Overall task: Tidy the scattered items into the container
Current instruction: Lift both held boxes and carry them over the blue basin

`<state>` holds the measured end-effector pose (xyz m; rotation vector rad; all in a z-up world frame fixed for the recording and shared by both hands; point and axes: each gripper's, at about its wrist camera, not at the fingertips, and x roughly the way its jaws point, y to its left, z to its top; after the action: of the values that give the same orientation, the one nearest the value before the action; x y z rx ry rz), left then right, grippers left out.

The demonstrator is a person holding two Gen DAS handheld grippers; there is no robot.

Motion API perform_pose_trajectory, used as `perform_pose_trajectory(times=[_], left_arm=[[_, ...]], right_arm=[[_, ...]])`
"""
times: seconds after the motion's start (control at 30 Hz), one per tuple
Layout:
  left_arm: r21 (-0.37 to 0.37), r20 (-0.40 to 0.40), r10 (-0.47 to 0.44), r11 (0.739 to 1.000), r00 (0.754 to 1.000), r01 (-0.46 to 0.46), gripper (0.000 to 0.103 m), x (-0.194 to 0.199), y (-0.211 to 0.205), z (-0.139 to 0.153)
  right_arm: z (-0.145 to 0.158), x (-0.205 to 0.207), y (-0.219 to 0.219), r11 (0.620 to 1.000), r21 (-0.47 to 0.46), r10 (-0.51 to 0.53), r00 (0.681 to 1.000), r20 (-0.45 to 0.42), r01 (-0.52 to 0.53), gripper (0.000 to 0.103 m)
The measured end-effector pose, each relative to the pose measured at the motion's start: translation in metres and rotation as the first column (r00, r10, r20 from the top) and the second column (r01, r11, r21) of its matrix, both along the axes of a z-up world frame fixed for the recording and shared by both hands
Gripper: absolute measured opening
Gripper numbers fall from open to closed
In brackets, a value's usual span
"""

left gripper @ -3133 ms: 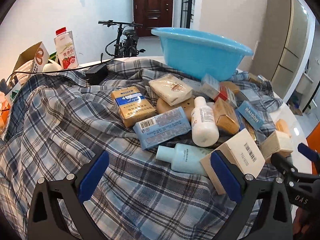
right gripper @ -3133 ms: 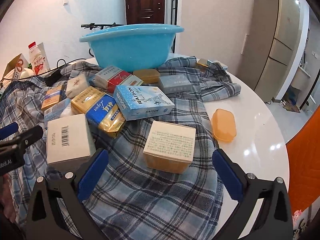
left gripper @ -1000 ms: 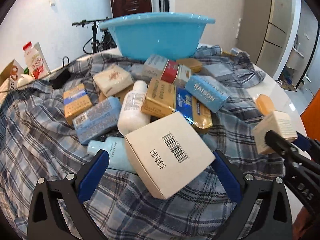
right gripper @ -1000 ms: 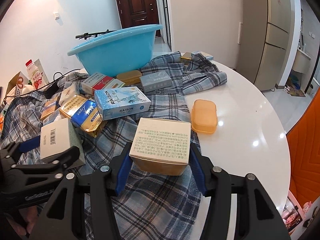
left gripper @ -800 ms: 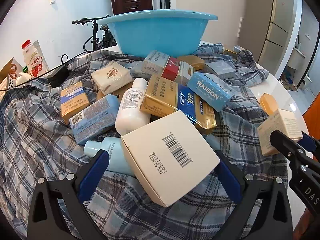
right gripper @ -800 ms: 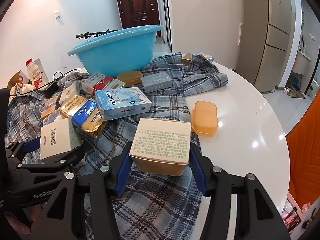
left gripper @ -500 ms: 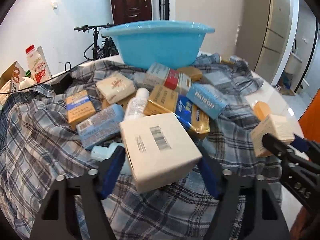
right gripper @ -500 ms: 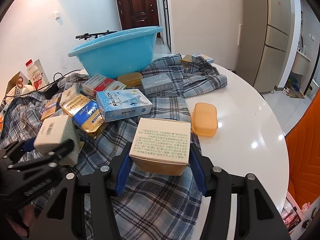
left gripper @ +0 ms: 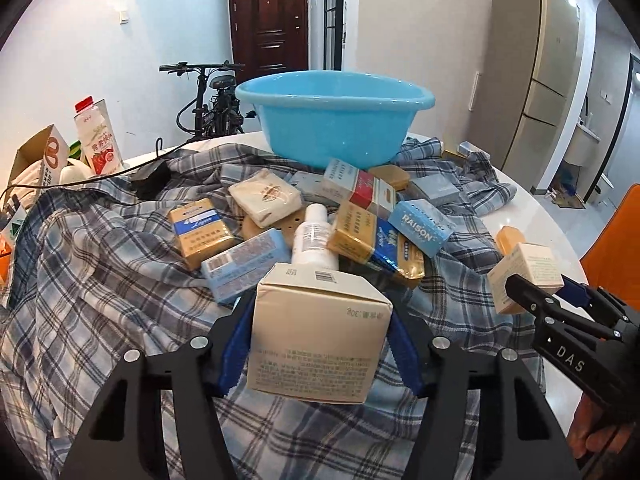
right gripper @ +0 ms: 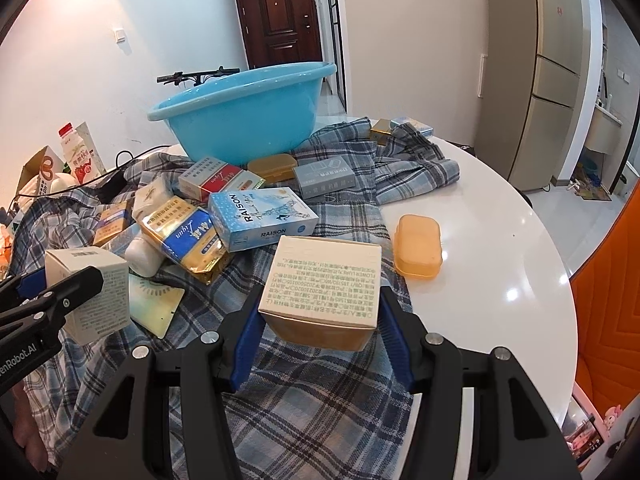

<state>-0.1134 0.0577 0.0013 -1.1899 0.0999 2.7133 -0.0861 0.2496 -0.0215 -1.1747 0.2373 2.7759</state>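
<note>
My left gripper (left gripper: 320,344) is closing its blue pads on a white barcoded box (left gripper: 320,332), held tilted just above the plaid cloth. In the right wrist view that box (right gripper: 92,292) shows at the left edge. My right gripper (right gripper: 320,320) is shut on a cream box with an orange base (right gripper: 324,276), raised off the cloth. The empty blue basin (left gripper: 332,120) stands at the back of the table. In front of it lies a pile: a white bottle (left gripper: 312,240), a RAISON box (left gripper: 420,226), a gold-and-blue packet (left gripper: 372,240) and several more boxes.
A plaid shirt (left gripper: 100,280) covers much of the round white table (right gripper: 480,240). An orange soap case (right gripper: 418,246) lies on bare tabletop. A milk carton (left gripper: 96,140) and a black adapter with cable (left gripper: 150,178) sit far left. An orange chair (right gripper: 608,280) stands at the right.
The left jaws closed from wide open onto the white box, which rose off the cloth and tipped its barcode face upward. The right gripper kept still with its cream box.
</note>
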Motion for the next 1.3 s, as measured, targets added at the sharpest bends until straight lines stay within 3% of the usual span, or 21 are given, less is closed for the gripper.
perform_pose_trajectory(times=[0.4, 0.5, 0.6, 0.63, 0.67, 0.8, 1.1, 1.3], left_arm=[[-0.068, 0.052, 0.018, 0.998, 0.998, -0.014, 0.065, -0.009, 0.001, -0.037], [-0.065, 0.084, 0.027, 0.998, 0.996, -0.021, 0.075, -0.014, -0.001, -0.044], [-0.039, 0.091, 0.033, 0.999, 0.995, -0.03, 0.075, -0.015, -0.005, -0.047], [-0.032, 0.088, 0.035, 0.999, 0.996, -0.032, 0.074, -0.015, -0.006, -0.046], [-0.018, 0.085, 0.035, 0.999, 0.996, -0.033, 0.064, -0.015, -0.007, -0.045], [0.073, 0.095, 0.035, 0.996, 0.995, -0.042, 0.063, -0.015, -0.016, -0.036], [0.005, 0.056, 0.038, 0.999, 0.998, -0.038, 0.063, -0.002, -0.025, -0.012], [-0.002, -0.008, 0.046, 0.999, 0.999, -0.046, 0.063, 0.002, -0.038, 0.016]], right_arm=[[0.0, 0.001, -0.002, 1.0, 0.0, -0.005, 1.0, 0.002, 0.005, 0.054], [-0.001, 0.0, -0.003, 1.0, -0.004, -0.005, 1.0, 0.005, 0.005, 0.054], [-0.002, -0.001, -0.004, 1.0, -0.004, -0.003, 1.0, 0.008, 0.003, 0.054], [-0.003, -0.001, -0.004, 1.0, -0.004, -0.002, 1.0, 0.009, 0.002, 0.054], [-0.003, -0.002, -0.005, 1.0, -0.004, -0.002, 1.0, 0.01, 0.002, 0.054], [-0.004, -0.003, -0.006, 1.0, -0.004, 0.001, 1.0, 0.012, -0.001, 0.054], [-0.002, -0.004, -0.007, 1.0, 0.007, -0.003, 1.0, 0.011, 0.003, 0.054], [0.007, -0.008, -0.017, 0.999, 0.031, 0.041, 0.999, -0.004, -0.04, 0.054]])
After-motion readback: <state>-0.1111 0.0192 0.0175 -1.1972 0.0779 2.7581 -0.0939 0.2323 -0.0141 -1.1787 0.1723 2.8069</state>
